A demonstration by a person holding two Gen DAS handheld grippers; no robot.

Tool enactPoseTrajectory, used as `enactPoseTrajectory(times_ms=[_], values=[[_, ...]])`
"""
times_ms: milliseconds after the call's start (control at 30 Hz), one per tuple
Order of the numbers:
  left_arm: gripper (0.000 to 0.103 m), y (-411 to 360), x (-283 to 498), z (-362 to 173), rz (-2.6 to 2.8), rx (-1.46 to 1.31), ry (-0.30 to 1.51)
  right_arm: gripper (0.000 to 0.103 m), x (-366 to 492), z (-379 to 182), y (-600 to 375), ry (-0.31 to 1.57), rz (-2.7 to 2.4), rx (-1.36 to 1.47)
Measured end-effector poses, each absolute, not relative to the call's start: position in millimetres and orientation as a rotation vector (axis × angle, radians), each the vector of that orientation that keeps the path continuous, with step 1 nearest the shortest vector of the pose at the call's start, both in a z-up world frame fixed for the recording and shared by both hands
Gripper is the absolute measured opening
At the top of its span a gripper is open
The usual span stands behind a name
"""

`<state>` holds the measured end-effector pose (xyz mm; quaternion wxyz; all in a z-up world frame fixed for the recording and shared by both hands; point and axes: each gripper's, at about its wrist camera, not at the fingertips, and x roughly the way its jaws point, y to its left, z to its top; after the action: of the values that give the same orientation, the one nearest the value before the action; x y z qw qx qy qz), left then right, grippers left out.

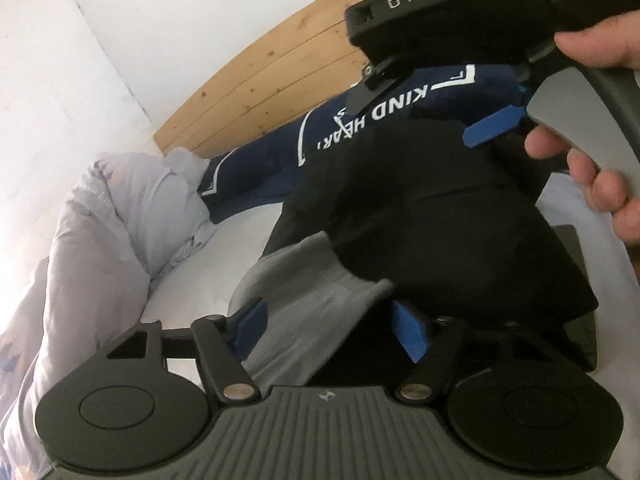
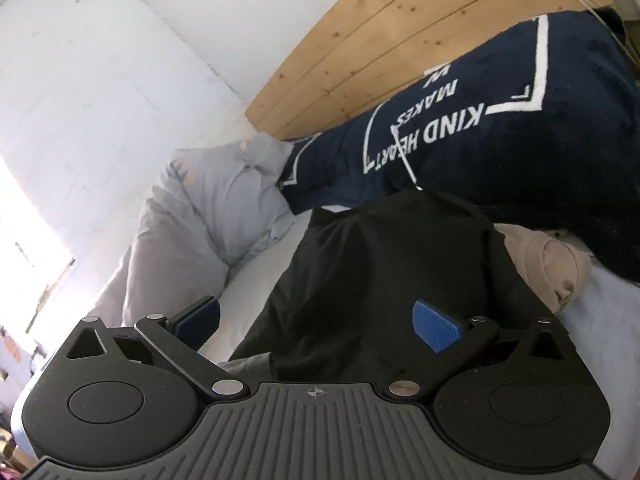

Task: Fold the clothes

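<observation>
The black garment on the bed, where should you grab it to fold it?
Probably by the near edge of the black garment, coming in low from the front. That edge lies closest to both grippers, with a grey part folded up there, which already sits between the left gripper's jaws. The far end runs up against the navy blanket, so it is harder to reach.

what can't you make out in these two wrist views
- Black garment: left wrist view, its near edge is hidden behind the left gripper; what kind of garment is unclear.
- Grey fabric: between the left gripper's fingers; pad contact can't be told.
- Right gripper: whether it touches the black garment is unclear.
- Beige item: right wrist view, partly hidden by the black garment.
- Navy blanket: cut off at the right edge.
</observation>
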<state>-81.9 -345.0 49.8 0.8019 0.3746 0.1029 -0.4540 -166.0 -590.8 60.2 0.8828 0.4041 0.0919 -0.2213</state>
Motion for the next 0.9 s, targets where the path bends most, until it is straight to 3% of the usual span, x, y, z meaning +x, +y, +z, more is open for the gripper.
enactPoseTrajectory(times_ms=[167, 200, 333, 633, 900], values=[[0.032, -358.2, -73.0, 43.0, -0.997, 0.814, 0.255, 0.103, -165.1, 60.1, -591.0, 0.191, -0.465, 0.842], [0.018, -360.3, -70.6, 41.6, -0.991, 0.811, 0.266, 0.103, -165.4, 59.9, -591.7, 0.19, -0.469, 0.846], [0.012, -353.7, -59.9, 48.7, -0.991, 0.704, 0.286, 0.103, -166.2, 59.8, -592.7, 0.185, -0.479, 0.853], [0.012, -319.7, -36.1, 83.3, -0.983, 0.392, 0.31, 0.103, -163.2, 58.6, -586.7, 0.195, -0.481, 0.862], [0.012, -299.7, -30.7, 90.7, -0.975, 0.34, 0.315, 0.103, -150.1, 51.2, -576.7, 0.219, -0.423, 0.936]])
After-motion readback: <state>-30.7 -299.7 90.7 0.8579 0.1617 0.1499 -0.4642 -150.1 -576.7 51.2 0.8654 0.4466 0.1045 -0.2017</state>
